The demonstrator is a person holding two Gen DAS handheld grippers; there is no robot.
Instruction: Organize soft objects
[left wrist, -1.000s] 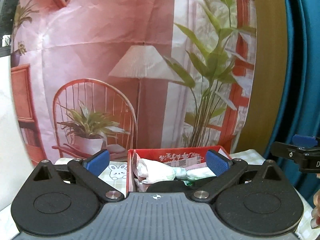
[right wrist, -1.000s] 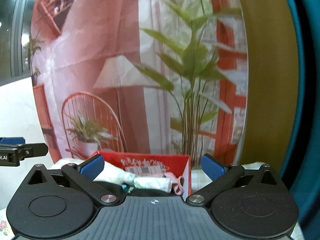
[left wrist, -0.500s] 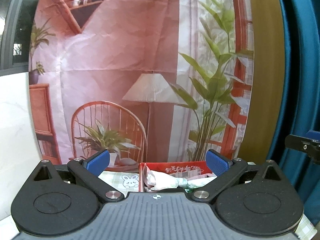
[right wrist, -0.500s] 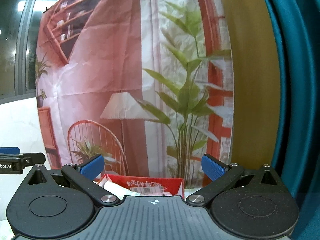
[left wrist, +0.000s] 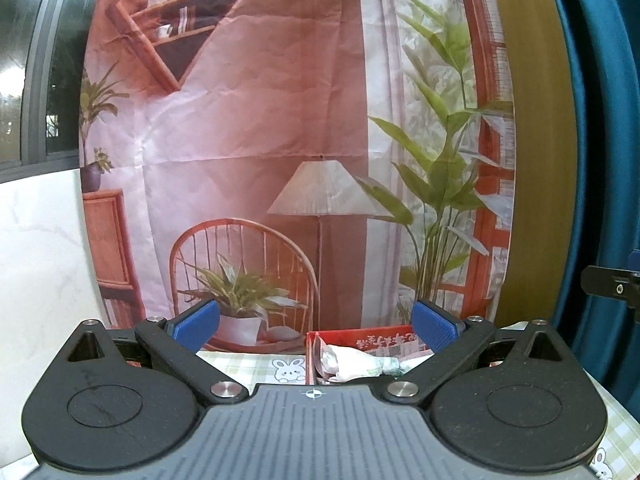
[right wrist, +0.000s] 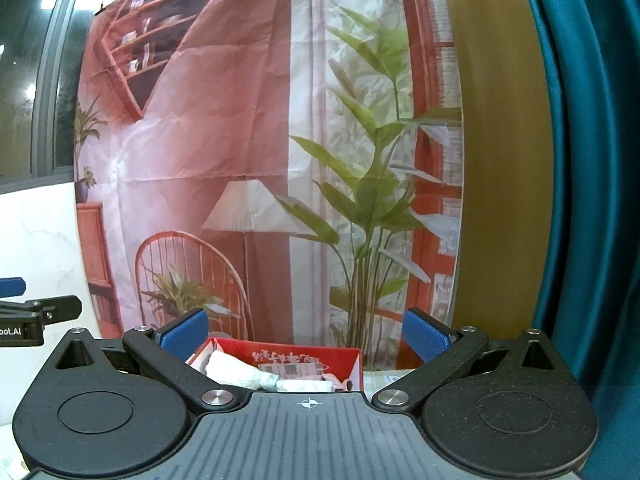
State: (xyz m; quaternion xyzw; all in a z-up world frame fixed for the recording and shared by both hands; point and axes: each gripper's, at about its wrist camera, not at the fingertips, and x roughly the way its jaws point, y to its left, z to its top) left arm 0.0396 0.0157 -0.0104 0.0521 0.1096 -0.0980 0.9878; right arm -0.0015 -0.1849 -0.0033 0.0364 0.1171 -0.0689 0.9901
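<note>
A red cardboard box (left wrist: 362, 334) (right wrist: 308, 354) stands on the table at the foot of the backdrop. White and pale green soft bundles (left wrist: 352, 362) (right wrist: 240, 372) lie inside it, with a bit of pink at its right end (right wrist: 334, 380). My left gripper (left wrist: 316, 322) is open and holds nothing, well back from the box. My right gripper (right wrist: 304, 330) is open too, empty, with the box low between its blue pads (right wrist: 424, 340). Each gripper shows at the edge of the other's view.
A checked tablecloth with a rabbit print (left wrist: 288, 368) covers the table left of the box. A printed backdrop (left wrist: 280, 160) of a chair, lamp and plant hangs behind. A teal curtain (right wrist: 580, 200) is on the right, a white marble panel (left wrist: 40, 260) on the left.
Both grippers have pulled back and tilted up: the red box has sunk lower and grown smaller in both views. Both stayed open and empty.
</note>
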